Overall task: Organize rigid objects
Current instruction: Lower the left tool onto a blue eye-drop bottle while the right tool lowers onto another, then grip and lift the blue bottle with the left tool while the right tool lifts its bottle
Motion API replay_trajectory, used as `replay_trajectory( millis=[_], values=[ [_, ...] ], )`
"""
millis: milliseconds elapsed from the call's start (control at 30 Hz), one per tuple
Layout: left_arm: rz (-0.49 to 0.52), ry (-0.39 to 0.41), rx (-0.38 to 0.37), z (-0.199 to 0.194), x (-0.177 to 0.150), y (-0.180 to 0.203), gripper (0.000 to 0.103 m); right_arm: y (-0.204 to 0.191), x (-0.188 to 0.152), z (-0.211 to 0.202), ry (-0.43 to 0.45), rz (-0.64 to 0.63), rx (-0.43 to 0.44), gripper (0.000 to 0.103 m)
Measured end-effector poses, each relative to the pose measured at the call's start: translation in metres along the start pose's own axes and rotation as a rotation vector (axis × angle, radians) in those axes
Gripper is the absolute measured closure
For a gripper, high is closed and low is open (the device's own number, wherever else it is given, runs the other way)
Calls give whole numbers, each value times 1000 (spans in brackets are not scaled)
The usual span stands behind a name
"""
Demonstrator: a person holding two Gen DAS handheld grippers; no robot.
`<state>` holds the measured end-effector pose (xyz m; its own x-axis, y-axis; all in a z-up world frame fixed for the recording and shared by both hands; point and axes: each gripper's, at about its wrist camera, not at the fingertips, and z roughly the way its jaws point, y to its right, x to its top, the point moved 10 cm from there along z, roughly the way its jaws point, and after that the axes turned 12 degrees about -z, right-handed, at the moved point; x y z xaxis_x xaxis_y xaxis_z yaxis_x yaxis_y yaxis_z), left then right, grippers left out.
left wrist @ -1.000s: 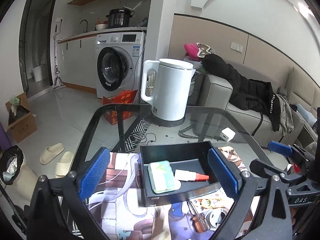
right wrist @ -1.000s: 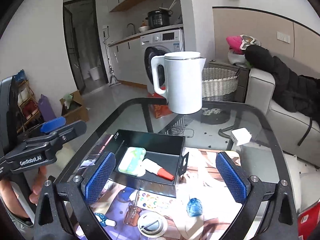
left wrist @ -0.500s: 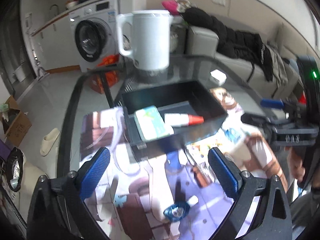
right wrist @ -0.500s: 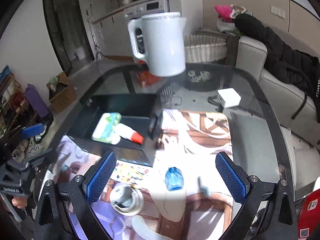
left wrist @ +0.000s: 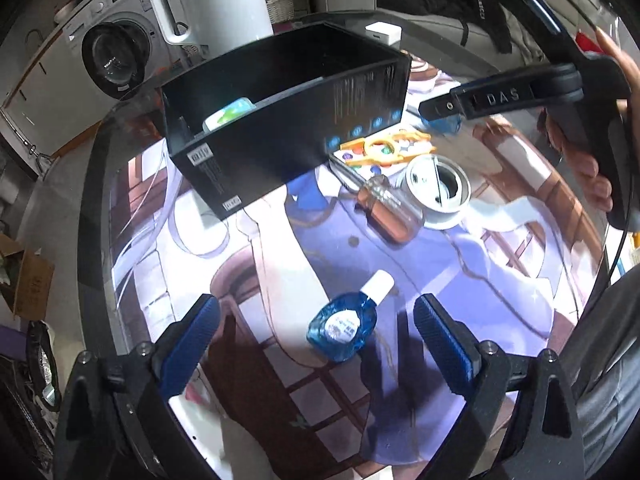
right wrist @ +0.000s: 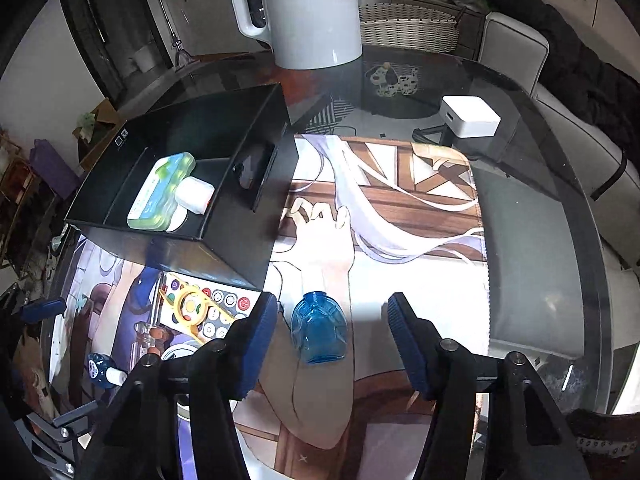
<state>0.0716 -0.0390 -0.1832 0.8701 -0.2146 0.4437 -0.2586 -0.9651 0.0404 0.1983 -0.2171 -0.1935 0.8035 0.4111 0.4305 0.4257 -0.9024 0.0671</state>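
A black box (left wrist: 280, 120) stands on a printed mat; it also shows in the right wrist view (right wrist: 192, 184), holding a green case (right wrist: 160, 192) and a white tube (right wrist: 195, 194). My left gripper (left wrist: 316, 344) is open low over a round blue bottle with a white cap (left wrist: 344, 326), which lies between its fingers. My right gripper (right wrist: 332, 336) is open around a second clear blue bottle (right wrist: 318, 332) lying on the mat. The right gripper also shows in the left wrist view (left wrist: 500, 96).
A copper-coloured small bottle (left wrist: 388, 208), a round silver tin (left wrist: 438, 192) and a button pad with a yellow ring (left wrist: 384, 148) lie beside the box. A white kettle (right wrist: 308, 12) and white charger (right wrist: 470, 116) stand at the back of the glass table (right wrist: 532, 208).
Both grippers have dropped down and forward toward the mat. Each now brackets a blue bottle. Jaws stay open.
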Motion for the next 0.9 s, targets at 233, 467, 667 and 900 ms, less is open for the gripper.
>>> replay_trajectory(
  millis=[233,467,667,900],
  values=[
    [-9,-40,7,12,-8,1,48,-17,-10,8,-50,-37,12,72],
    [-144,-39,-5,15,1,-16,69,-42,-37,-6,-126,-86,46,72],
    [-159,-88,4,16,-2,-13,56,-58,-49,-12,-151,-129,44,70],
    [-172,-73,1,15,-5,-15,73,-57,-47,-12,-131,-117,47,72]
  ],
)
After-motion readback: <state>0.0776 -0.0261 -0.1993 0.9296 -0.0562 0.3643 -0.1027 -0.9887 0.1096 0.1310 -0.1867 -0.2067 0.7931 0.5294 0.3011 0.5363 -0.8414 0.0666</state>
